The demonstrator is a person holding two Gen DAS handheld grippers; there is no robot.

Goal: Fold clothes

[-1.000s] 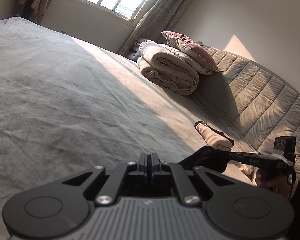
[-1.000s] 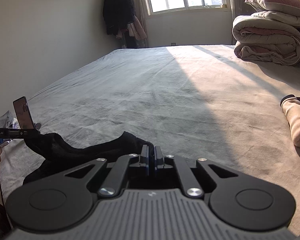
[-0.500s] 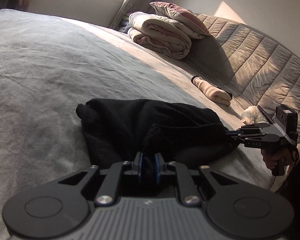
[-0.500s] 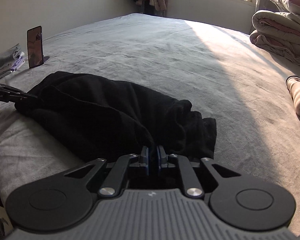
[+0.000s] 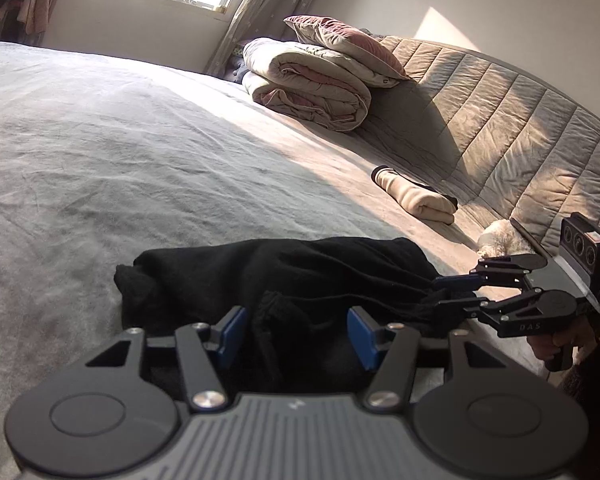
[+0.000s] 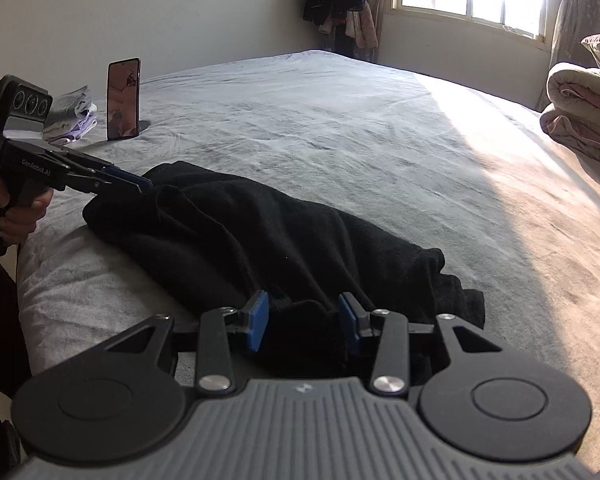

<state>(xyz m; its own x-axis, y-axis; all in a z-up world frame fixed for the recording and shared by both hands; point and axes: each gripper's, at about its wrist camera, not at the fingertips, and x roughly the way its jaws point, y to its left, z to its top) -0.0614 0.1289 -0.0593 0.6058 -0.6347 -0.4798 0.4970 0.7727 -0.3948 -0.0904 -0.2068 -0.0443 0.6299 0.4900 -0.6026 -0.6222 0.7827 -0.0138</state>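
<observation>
A crumpled black garment [image 5: 284,272] [image 6: 260,232] lies stretched along the near edge of the grey bed [image 5: 140,152]. My left gripper [image 5: 296,334] sits at one end of it. Its jaws are opening, and the cloth lies loose between the blue pads [image 5: 232,332] without being pressed. My right gripper [image 6: 303,320] is at the other end, its jaws also opening, with a fold of cloth between its pads [image 6: 258,320]. Each view shows the other gripper from the side: the right gripper [image 5: 440,293] and the left gripper [image 6: 140,182], each held by a hand.
A folded duvet with a pillow [image 5: 312,80] lies against the quilted headboard [image 5: 520,140]. A rolled beige garment [image 5: 416,200] and a white fluffy thing [image 5: 500,236] are beside it. A phone on a stand [image 6: 123,100] and folded clothes [image 6: 72,114] stand at the bed's left edge.
Both grippers came down with the black garment and laid it on the bed. Their jaws, shut on the cloth before, have spread and let it go.
</observation>
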